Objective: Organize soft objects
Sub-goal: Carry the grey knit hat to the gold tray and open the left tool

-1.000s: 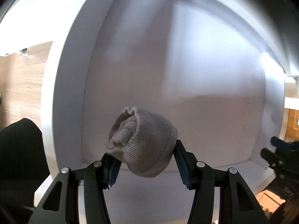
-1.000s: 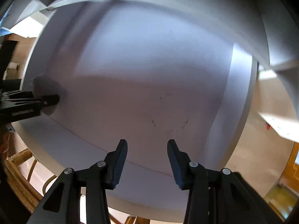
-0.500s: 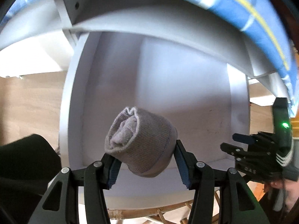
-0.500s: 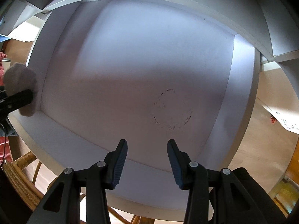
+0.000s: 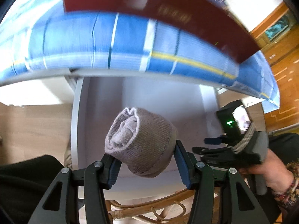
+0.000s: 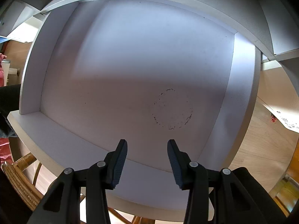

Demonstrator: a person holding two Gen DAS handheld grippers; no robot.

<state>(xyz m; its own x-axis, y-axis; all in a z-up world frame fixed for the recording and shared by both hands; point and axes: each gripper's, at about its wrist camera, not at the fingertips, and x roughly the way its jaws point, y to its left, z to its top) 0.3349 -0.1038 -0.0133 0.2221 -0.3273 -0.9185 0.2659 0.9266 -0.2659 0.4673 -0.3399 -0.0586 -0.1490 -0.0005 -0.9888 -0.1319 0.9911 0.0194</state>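
A rolled grey knitted sock hangs between the blue pads of my left gripper, which is shut on it, well above the open white drawer. The roll's open end faces up and left. In a hand at the right edge, my right gripper hovers over the drawer's right side. In the right wrist view my right gripper points straight down, open with nothing between its fingers, over the bare drawer bottom, which bears a faint dark ring mark.
A blue checked cloth covers the top above the drawer, and a dark red flat object lies on it. A rattan chair stands under the drawer's front. Wooden floor shows to the left and right.
My left gripper has risen out of the drawer with the sock still gripped, so the blue cloth and red object have come into view. The right gripper has held still.
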